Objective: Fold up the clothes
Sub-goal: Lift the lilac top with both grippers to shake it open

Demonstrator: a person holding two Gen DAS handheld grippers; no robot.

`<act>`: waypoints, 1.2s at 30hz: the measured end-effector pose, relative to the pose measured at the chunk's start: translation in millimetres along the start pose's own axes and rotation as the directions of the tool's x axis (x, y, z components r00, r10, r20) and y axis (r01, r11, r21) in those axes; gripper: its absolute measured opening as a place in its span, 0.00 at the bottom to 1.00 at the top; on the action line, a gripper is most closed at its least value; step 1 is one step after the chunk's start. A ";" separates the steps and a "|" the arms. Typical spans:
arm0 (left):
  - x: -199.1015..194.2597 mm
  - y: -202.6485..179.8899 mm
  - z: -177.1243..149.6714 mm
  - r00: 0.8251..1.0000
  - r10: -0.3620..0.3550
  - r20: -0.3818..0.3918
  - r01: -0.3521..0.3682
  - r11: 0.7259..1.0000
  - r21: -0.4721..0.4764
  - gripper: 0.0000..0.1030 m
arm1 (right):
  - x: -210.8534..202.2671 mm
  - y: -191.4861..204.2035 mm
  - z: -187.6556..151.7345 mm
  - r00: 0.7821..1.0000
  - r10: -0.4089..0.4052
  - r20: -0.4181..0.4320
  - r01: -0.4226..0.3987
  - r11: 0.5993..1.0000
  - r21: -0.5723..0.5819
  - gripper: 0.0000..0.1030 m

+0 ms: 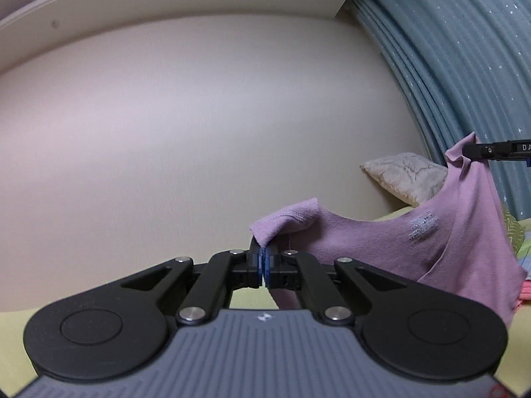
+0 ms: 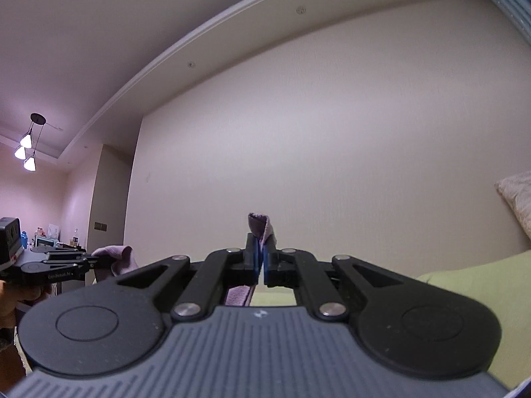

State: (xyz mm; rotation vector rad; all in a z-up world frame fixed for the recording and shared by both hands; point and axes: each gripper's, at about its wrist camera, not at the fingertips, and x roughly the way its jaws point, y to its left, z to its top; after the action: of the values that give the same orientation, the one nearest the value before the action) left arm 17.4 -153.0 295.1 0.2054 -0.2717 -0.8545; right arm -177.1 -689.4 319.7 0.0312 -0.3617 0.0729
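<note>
A mauve shirt point(image 1: 381, 242) with pale lettering hangs in the air, stretched between both grippers. My left gripper point(image 1: 264, 258) is shut on one top corner, which flops over the fingertips. My right gripper point(image 2: 261, 255) is shut on the other top corner point(image 2: 260, 225). In the left wrist view the right gripper point(image 1: 471, 151) shows at the far right, pinching the shirt higher up. In the right wrist view the left gripper point(image 2: 96, 262) shows at the left with a fold of the shirt point(image 2: 119, 258).
A yellow-green bed sheet point(image 2: 481, 285) lies below. A beige pillow point(image 1: 405, 175) leans at the wall. Blue star-patterned curtains point(image 1: 464, 66) hang at the right. Folded coloured clothes point(image 1: 522, 265) lie behind the shirt. A plain wall is ahead.
</note>
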 end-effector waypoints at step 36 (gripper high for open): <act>402.1 -58.5 -472.6 0.705 -0.080 -0.705 0.008 0.994 -0.105 0.00 | 275.4 -227.9 -513.2 0.673 -0.179 -0.718 0.292 0.956 0.036 0.02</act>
State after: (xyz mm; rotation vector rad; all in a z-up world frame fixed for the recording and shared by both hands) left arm 376.9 -465.2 -107.1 0.4399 0.5106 -0.7732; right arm 278.1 -876.2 -66.4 0.1942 0.4399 -0.1509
